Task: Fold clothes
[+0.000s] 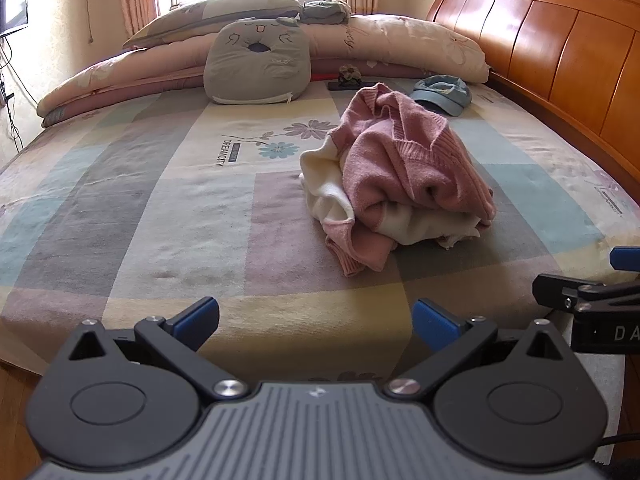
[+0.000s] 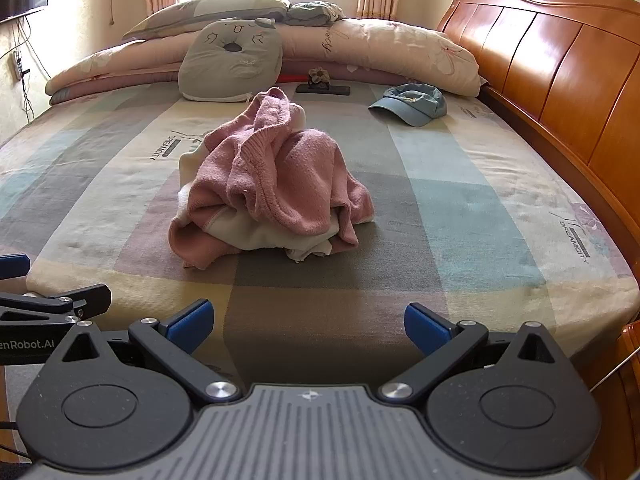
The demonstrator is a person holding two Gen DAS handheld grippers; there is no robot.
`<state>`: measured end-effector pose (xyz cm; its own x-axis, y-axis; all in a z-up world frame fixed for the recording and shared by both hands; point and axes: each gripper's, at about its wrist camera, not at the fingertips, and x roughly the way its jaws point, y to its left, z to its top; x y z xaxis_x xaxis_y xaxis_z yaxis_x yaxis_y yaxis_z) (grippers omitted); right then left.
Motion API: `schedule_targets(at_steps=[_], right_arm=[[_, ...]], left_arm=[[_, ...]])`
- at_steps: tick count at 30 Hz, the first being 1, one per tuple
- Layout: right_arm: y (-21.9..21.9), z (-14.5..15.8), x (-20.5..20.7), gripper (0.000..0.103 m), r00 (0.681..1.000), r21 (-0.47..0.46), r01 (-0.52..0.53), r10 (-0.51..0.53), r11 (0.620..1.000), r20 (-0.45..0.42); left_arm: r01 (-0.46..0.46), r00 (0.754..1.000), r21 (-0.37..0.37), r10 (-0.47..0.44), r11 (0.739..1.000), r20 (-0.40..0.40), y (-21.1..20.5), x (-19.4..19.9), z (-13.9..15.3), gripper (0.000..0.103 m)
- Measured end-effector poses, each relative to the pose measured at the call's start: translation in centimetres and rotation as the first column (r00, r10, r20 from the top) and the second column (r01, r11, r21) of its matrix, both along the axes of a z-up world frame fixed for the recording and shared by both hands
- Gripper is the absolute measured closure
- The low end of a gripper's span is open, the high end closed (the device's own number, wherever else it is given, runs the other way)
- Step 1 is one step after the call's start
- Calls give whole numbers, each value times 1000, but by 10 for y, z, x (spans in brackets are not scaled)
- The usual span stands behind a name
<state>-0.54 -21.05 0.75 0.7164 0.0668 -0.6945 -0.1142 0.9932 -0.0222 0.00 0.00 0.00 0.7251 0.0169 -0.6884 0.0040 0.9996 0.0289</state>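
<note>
A crumpled pink-and-cream knit sweater point(image 1: 396, 176) point(image 2: 272, 184) lies heaped in the middle of the bed point(image 1: 160, 208) point(image 2: 460, 220). My left gripper point(image 1: 316, 322) hovers over the bed's near edge, well short of the heap, its blue-padded jaws wide open and empty. In its own view my right gripper point(image 2: 308, 324) is likewise open, with nothing between the pads, just in front of the sweater. Each gripper shows at the edge of the other's view: the right one point(image 1: 588, 292) beside the left, the left one point(image 2: 52, 300) beside the right.
A blue cap point(image 1: 442, 94) point(image 2: 414, 104) lies beyond the sweater. A grey cushion point(image 1: 258, 62) point(image 2: 232, 60), pillows and folded quilts line the far side, with a dark phone point(image 2: 323, 89) in front. A wooden headboard point(image 1: 560, 48) point(image 2: 552, 64) runs along the right.
</note>
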Motion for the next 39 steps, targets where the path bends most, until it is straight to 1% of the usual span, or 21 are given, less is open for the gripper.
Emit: schedule_targets(at_steps=[23, 30, 33, 39], right_arm=[[1, 3, -3, 0, 1000, 6, -13, 13, 1000, 8], [2, 3, -4, 0, 1000, 11, -25, 25, 1000, 15], [3, 3, -4, 0, 999, 13, -31, 30, 999, 16], [-2, 4, -1, 0, 1000, 66, -29, 29, 997, 4]], left_arm=[[8, 1000, -19, -8, 1000, -8, -4, 3, -4, 1], [15, 1000, -51, -15, 999, -1, -1, 1, -4, 1], [13, 1000, -50, -13, 999, -2, 0, 1, -5, 1], [16, 1000, -57, -17, 998, -5, 1, 3, -5, 1]])
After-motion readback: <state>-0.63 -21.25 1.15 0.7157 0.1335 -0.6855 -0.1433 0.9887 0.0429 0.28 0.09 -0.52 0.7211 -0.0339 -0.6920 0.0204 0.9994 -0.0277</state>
